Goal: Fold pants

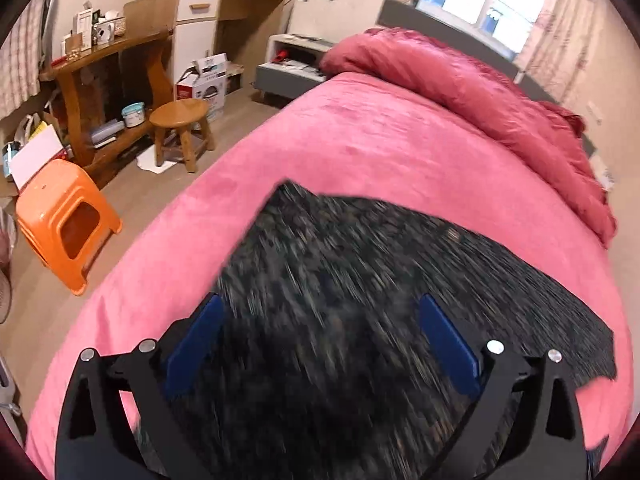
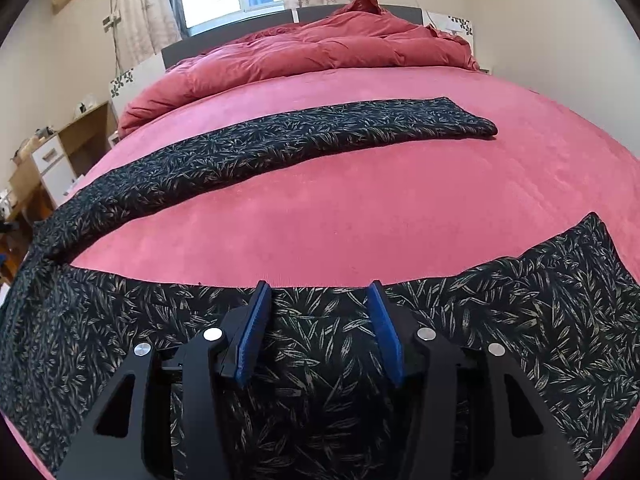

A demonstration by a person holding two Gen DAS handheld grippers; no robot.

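Observation:
Dark pants with a pale leaf print (image 2: 320,140) lie spread on the pink bed (image 2: 360,220), one leg stretched across the far side, the other along the near edge (image 2: 540,320). My right gripper (image 2: 318,292) is open, its blue fingers (image 2: 256,328) just over the near leg's upper edge. In the left wrist view the pants (image 1: 360,260) look motion-blurred and fill the space under my left gripper (image 1: 320,308), which is open wide with blue pads (image 1: 444,340) above the cloth. Neither gripper holds anything.
A red quilt (image 2: 320,48) is bunched at the bed's head. Beside the bed stand an orange plastic stool (image 1: 64,220), a wooden stool (image 1: 180,128), a wooden desk with clutter (image 1: 100,80) and a nightstand (image 1: 292,64).

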